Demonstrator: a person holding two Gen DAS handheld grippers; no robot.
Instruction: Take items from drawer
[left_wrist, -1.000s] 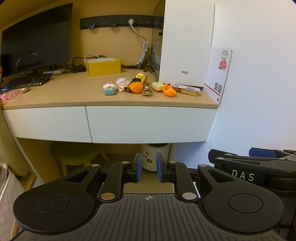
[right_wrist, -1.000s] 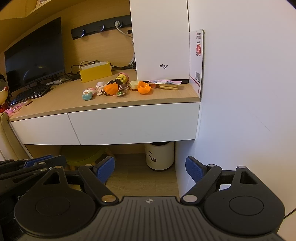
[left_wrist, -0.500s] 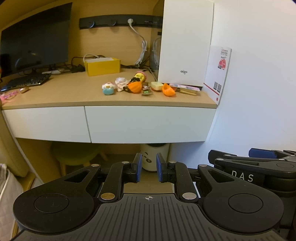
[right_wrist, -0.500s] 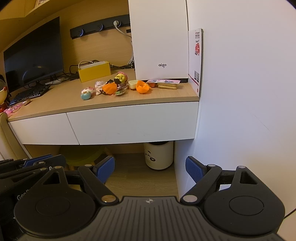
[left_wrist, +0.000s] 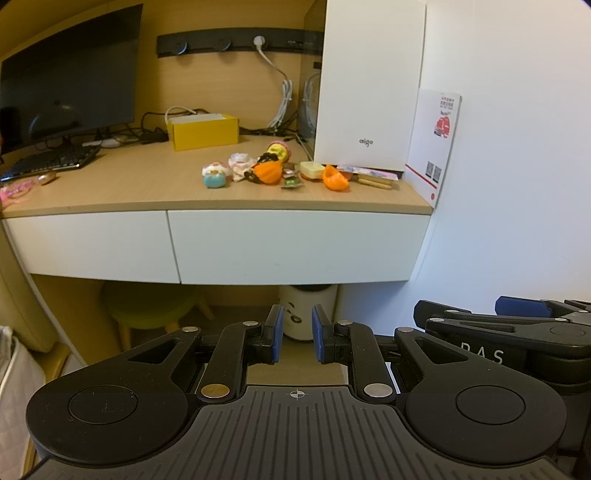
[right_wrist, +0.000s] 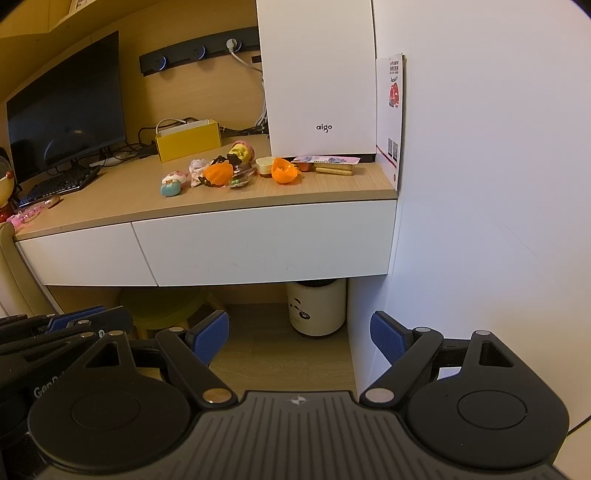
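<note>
Left gripper (left_wrist: 297, 339) jaws nearly closed, empty; right gripper (right_wrist: 300, 336) jaws wide.

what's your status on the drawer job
Left gripper narrowly open, right gripper wide open, both empty. Right drawer closed, untouched. Nothing in the way.

Black gripper (left_wrist: 297, 339) w/ blue pads (left_wrist: 277, 338), brass-ish screws, "DAS" lettering, prob. partial.

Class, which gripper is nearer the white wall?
Right. The right gripper sits just beside the wall; the left gripper is farther from it, on the right gripper's other side.
</note>
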